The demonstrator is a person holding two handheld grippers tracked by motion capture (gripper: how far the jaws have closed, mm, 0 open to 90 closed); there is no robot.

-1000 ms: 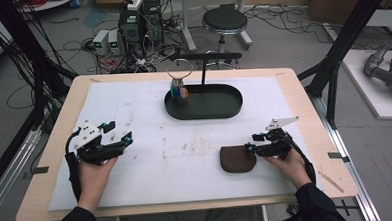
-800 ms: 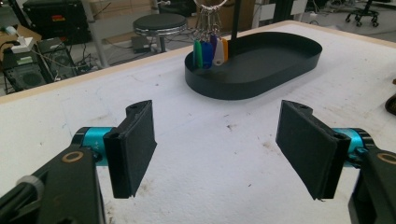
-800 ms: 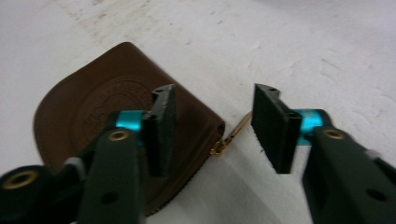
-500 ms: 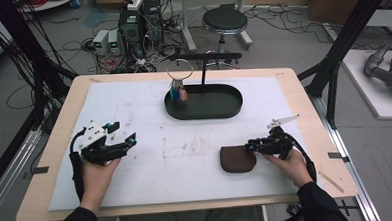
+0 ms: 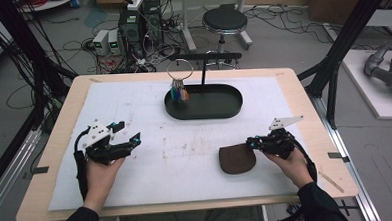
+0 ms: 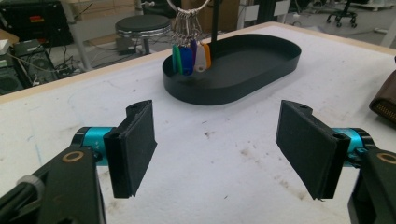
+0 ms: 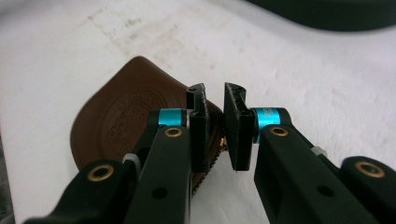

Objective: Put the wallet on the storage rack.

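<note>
High view: a brown leather pouch with a rounded end [image 5: 237, 158] is lying on the white table cover [image 5: 134, 108], near the front right. The right gripper [image 5: 251, 142] is being held at the pouch's right edge, its jaws having just been closing. The left gripper [image 5: 134, 139] is being held released, well apart from the pouch. A black oval tray [image 5: 204, 111] with a ring of coloured key tags [image 5: 178, 92] is standing farther back.

Left gripper view: its pads [image 6: 135, 144] are being kept wide apart over bare cover.

Right gripper view: the pads [image 7: 236, 126] are almost closed at the pouch's zip edge; whether anything is pinched cannot be told. The bite is judged best taken squarely on the zip pull. A round embossed stamp [image 7: 133, 119] is seen, its wording unreadable.
</note>
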